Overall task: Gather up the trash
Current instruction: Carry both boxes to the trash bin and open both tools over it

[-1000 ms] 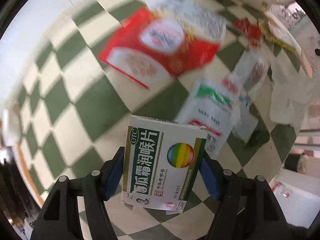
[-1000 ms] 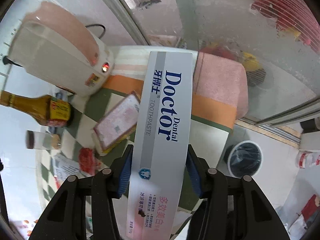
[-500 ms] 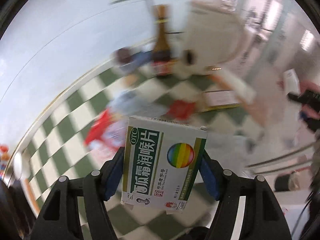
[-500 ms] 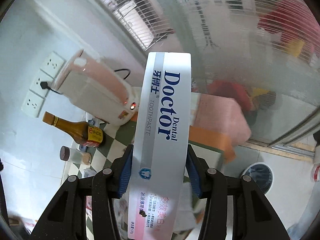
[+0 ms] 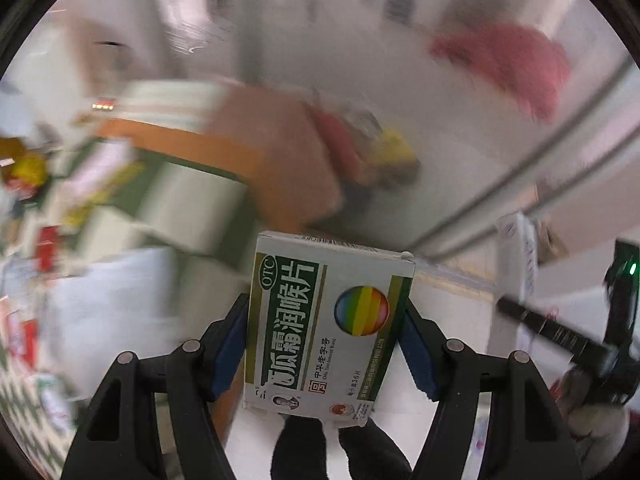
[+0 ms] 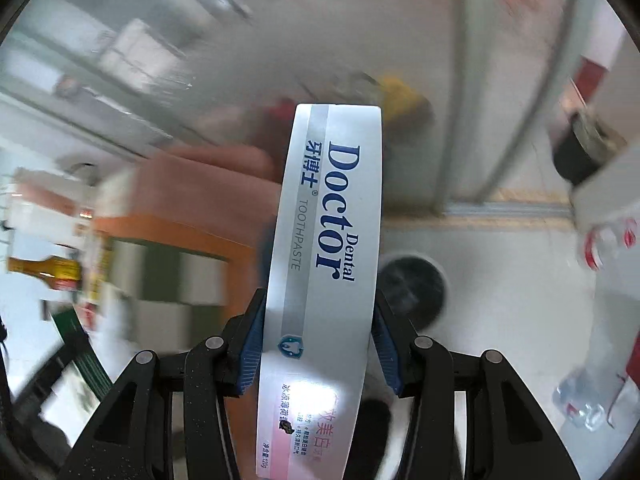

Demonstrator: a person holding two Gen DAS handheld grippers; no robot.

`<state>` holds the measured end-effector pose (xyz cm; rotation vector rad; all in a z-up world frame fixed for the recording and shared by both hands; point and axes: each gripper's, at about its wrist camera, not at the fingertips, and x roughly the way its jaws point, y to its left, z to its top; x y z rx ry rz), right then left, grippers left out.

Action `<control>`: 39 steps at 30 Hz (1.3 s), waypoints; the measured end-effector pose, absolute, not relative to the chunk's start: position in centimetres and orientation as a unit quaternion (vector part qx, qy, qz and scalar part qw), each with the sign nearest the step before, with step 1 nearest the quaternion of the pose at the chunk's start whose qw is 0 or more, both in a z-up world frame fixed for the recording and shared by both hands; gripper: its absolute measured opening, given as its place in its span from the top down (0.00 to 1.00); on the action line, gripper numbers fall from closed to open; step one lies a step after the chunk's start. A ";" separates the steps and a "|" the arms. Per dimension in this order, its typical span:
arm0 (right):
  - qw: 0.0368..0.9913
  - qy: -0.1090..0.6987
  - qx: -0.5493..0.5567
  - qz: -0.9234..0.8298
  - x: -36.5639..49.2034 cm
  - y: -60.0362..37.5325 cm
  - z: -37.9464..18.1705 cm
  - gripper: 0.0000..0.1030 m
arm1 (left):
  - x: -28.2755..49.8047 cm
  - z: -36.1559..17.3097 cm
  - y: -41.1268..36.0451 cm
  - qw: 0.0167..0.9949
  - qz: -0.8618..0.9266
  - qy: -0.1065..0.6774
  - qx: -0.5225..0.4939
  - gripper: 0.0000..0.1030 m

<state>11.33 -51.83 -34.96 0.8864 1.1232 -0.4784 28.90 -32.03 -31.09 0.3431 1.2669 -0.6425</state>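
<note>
Blurred checkered table (image 6: pixel 160 276) | bin (image 6: pixel 412 284) below | left tool (image 5: pixel 324 344) clamps medicine box (image 5: pixel 326 324) | right tool (image 6: pixel 318 340) clamps toothpaste box (image 6: pixel 324 264)

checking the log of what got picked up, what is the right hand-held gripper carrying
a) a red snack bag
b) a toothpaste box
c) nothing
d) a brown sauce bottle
b: the right hand-held gripper has its blue pads pressed on both sides of a long white toothpaste box printed "Dental Doctor TOOTHPASTE".

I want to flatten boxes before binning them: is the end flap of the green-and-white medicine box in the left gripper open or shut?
Shut: the medicine box keeps its full shape, its far flap flush.
</note>
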 end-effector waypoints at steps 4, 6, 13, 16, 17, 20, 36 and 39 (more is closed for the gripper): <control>0.683 0.560 0.417 -0.217 6.3 -54.8 -45.7 0.50 | 27.4 -42.6 -37.9 0.694 -0.306 0.626 0.182 0.35; 0.659 0.577 0.434 -0.210 4.6 -55.7 -51.2 0.50 | 27.0 -49.0 -39.8 0.665 -0.303 0.655 0.190 0.35; 0.568 0.616 0.530 -0.132 2.4 -57.0 -72.9 0.50 | 26.5 -71.7 -42.8 0.535 -0.282 0.774 0.187 0.33; 0.546 0.631 0.543 -0.100 3.4 -57.1 -79.5 0.50 | 25.9 -76.4 -43.7 0.521 -0.274 0.785 0.192 0.31; 0.540 0.634 0.546 -0.091 3.9 -56.9 -80.9 0.49 | 25.9 -77.3 -43.9 0.520 -0.270 0.786 0.194 0.27; 0.522 0.648 0.549 -0.081 5.2 -56.5 -85.4 0.23 | 26.2 -78.5 -44.1 0.534 -0.260 0.778 0.204 0.02; 0.627 0.658 0.345 -0.233 4.0 -56.8 -70.9 0.00 | 22.2 -61.3 -39.5 0.675 -0.209 0.648 0.283 0.02; 0.646 0.645 0.325 -0.249 4.2 -56.0 -65.3 0.00 | 20.9 -56.4 -39.5 0.687 -0.217 0.632 0.284 0.02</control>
